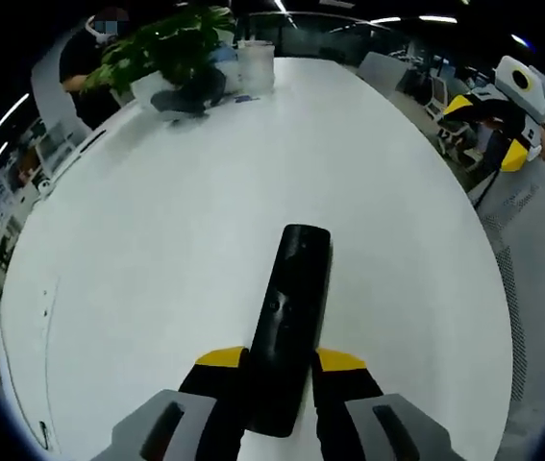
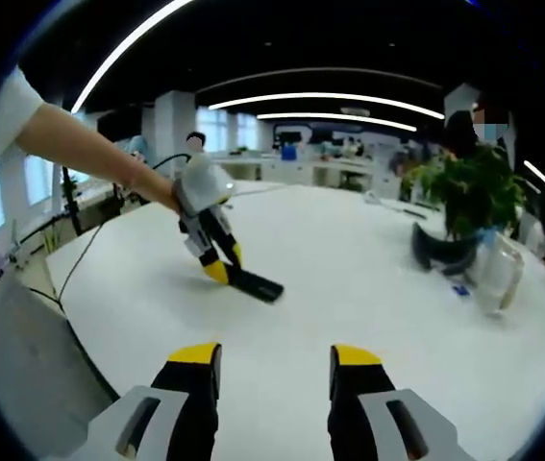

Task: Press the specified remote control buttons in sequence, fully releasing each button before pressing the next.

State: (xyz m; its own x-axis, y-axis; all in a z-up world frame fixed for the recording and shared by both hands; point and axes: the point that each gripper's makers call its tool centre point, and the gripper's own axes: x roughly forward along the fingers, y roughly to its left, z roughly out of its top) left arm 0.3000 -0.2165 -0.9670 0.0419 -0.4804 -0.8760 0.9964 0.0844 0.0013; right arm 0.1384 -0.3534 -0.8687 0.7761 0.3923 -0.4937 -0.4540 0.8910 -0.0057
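Each set of tongs has two grey arms that turn black toward the front and end in yellow tips. The left tongs (image 1: 280, 363) show these yellow pads at the bottom of the left gripper view; the right tongs (image 2: 276, 357) show the same in the right gripper view. Seen from outside, the left tongs carry a pale grey-white housing above black and yellow jaws. The person's arm (image 2: 85, 144) wears a short white sleeve (image 2: 3, 113).

A white bench (image 1: 157, 250) carries a black remote (image 1: 291, 317); beyond it stand a potted plant (image 1: 171, 53) and a clear jug (image 1: 256, 65).
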